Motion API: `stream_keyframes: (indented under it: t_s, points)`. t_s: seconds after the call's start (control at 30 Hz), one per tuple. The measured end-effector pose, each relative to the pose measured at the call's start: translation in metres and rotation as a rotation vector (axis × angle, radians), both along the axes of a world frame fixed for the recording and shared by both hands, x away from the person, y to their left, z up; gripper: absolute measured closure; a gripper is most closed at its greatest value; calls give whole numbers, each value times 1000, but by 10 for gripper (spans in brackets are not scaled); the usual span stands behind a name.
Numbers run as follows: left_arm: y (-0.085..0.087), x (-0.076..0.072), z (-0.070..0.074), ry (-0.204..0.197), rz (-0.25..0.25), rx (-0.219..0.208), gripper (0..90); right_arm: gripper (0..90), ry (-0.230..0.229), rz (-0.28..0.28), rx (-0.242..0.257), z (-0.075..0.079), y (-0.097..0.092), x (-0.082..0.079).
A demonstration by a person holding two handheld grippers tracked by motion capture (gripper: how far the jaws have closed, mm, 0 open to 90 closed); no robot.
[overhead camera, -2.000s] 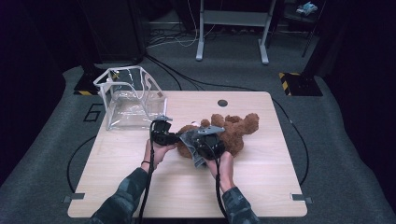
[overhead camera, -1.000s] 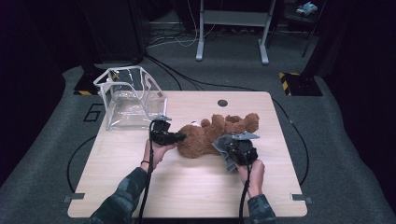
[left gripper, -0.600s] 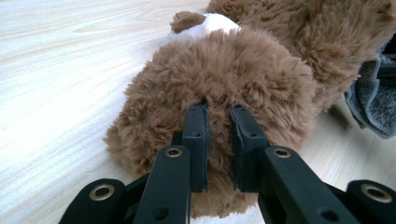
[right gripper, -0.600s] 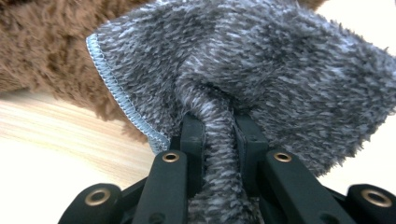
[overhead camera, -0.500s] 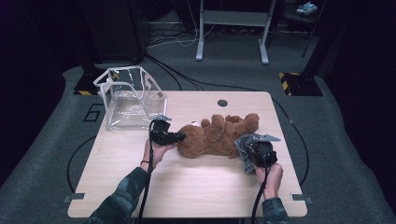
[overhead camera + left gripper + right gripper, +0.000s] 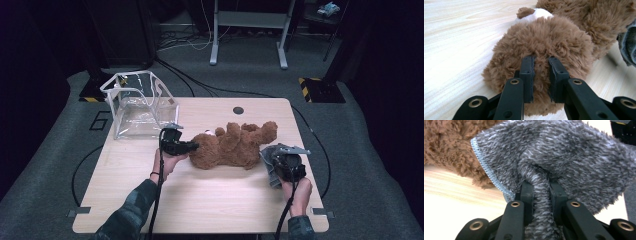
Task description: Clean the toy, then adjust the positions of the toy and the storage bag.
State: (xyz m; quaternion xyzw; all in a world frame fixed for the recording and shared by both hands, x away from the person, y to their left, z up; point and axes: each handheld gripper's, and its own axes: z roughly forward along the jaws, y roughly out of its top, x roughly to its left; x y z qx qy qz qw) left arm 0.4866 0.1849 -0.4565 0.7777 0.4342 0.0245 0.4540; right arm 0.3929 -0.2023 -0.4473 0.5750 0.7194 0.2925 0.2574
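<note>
A brown teddy bear (image 6: 232,145) lies on its back in the middle of the wooden table (image 6: 200,200). My left gripper (image 6: 192,146) reaches in from the bear's left end and is shut on a tuft of fur at its head. In the left gripper view the jaws (image 6: 541,60) pinch that brown fur (image 6: 554,37). To the right of the bear, my right gripper (image 6: 281,159) is shut on a grey fleece cloth (image 6: 269,164). The right gripper view shows a bunched fold of the cloth (image 6: 564,152) squeezed between the jaws (image 6: 541,183), with the bear (image 6: 446,142) behind it.
A clear plastic box (image 6: 140,102) stands open at the table's far left corner. A small round dark hole (image 6: 238,110) sits near the far edge. Beyond the table are cables and a metal stand (image 6: 247,30) on grey carpet.
My right gripper has carried the grey cloth from over the bear's middle to the right, past the bear's feet. The left gripper has stayed on the bear's head.
</note>
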Motion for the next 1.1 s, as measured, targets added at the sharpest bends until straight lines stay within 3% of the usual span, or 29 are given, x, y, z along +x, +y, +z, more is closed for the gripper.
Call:
stream_keyframes:
  t_s: [0.17,0.4,0.5,0.6,0.67,0.73,0.87,0.9,1.1]
  points:
    - [0,-1,1,-7,1,8,730,772,5,-19,-9,1,-6,-1]
    - [0,-4,7,-26,41,68,428,767,33,-57,-10,-2,-12,5]
    - [-2,-7,10,-39,53,75,398,749,59,-80,-34,-5,-14,10]
    - [-4,-9,13,-55,50,86,331,632,112,-112,-45,-10,-18,19]
    - [-4,-10,14,-53,49,84,320,596,121,-110,-42,-11,-18,20]
    - [-6,-10,15,-61,44,81,274,459,150,-98,-33,-10,-21,23]
    - [-9,-11,18,-69,42,84,246,366,142,-87,-17,-2,-20,21]
    - [-12,-12,20,-76,38,91,236,288,130,-55,6,6,-20,20]
    - [-20,-10,19,-72,32,108,198,169,104,32,58,24,-13,28]
